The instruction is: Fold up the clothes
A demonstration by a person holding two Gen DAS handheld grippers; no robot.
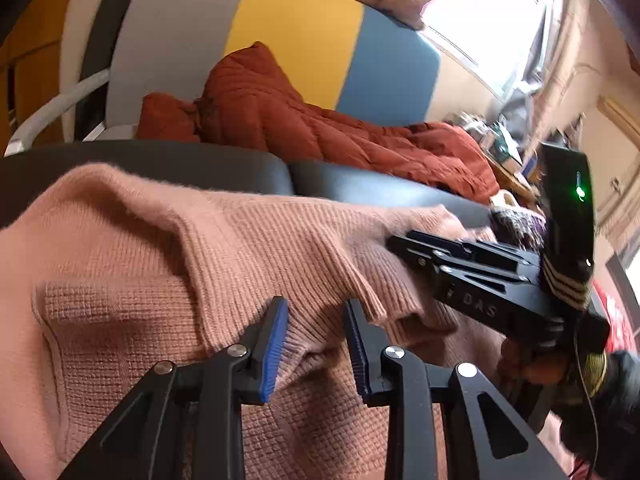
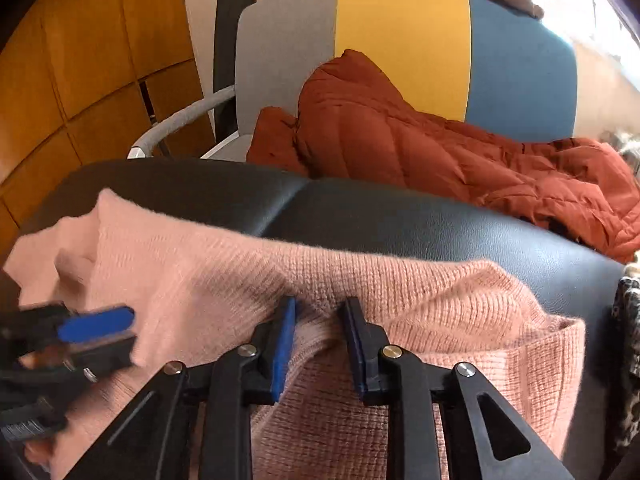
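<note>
Between your left gripper's [image 1: 316, 344] blue-padded fingers sits a bunched ridge of the fuzzy pink knit sweater [image 1: 160, 280], the jaws partly closed and pinching it; your right gripper [image 2: 316, 344] does the same at another stretch of the same ribbed edge. That sweater lies spread over the black leather cushion [image 2: 400, 220], so you look to be mid-fold, both tools gripping a raised edge. Next you likely need to carry that edge over the body together, keeping it level, then let go once it lies flat. Only the left view shows your right tool from the side, its tips in the knit; the right view shows the left tool blurred at the frame's edge. Beyond, a rust-red quilted jacket [image 2: 440, 152] rests on a grey, yellow and blue chair [image 2: 400, 32].
</note>
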